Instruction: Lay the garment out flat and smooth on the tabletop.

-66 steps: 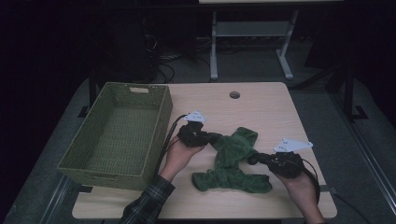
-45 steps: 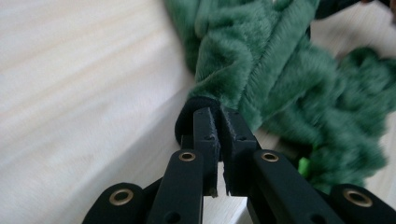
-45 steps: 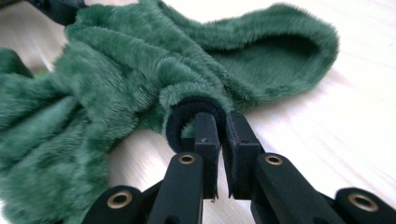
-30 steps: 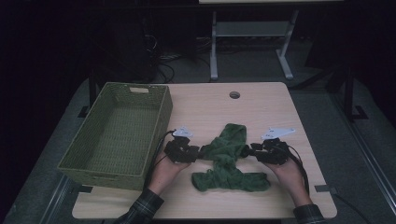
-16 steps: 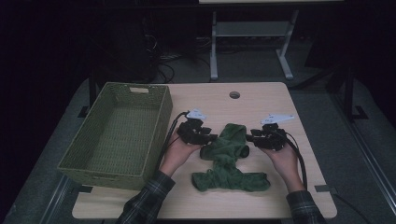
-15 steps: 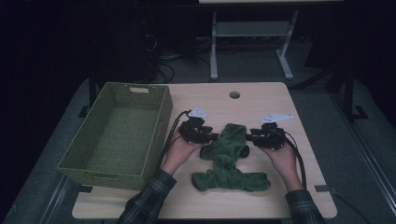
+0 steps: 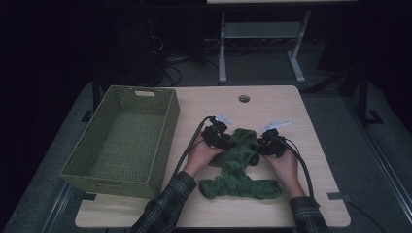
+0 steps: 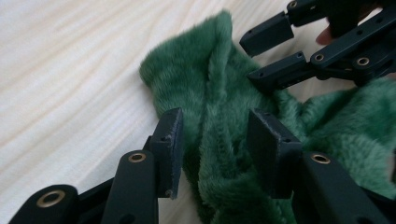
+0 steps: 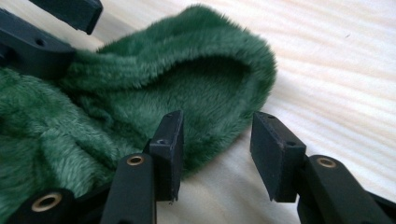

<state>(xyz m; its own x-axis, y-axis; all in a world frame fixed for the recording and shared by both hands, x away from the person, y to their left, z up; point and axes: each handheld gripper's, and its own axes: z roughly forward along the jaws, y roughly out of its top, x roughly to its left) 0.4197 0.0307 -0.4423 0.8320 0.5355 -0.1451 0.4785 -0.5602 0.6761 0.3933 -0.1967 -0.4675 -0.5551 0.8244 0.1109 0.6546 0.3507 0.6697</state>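
Both grippers' jaws have just been opening: the left gripper [image 7: 224, 140], half-open, straddles a cloth [image 7: 238, 167] fold unpressed at table [image 7: 272, 104] centre, the right gripper [image 7: 262, 143] gapes at the cloth's 3 o'clock edge, basket [image 7: 121, 141] at 9.

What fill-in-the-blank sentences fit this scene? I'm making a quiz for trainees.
1. The fuzzy cloth on the table is ____ in colour.
2. The woven basket stands on the person's ____ side of the table.
3. The jaws of the left gripper and the right gripper stand ____, not clamped.
4. Inside, the basket is ____.

Missing words: green; left; open; empty
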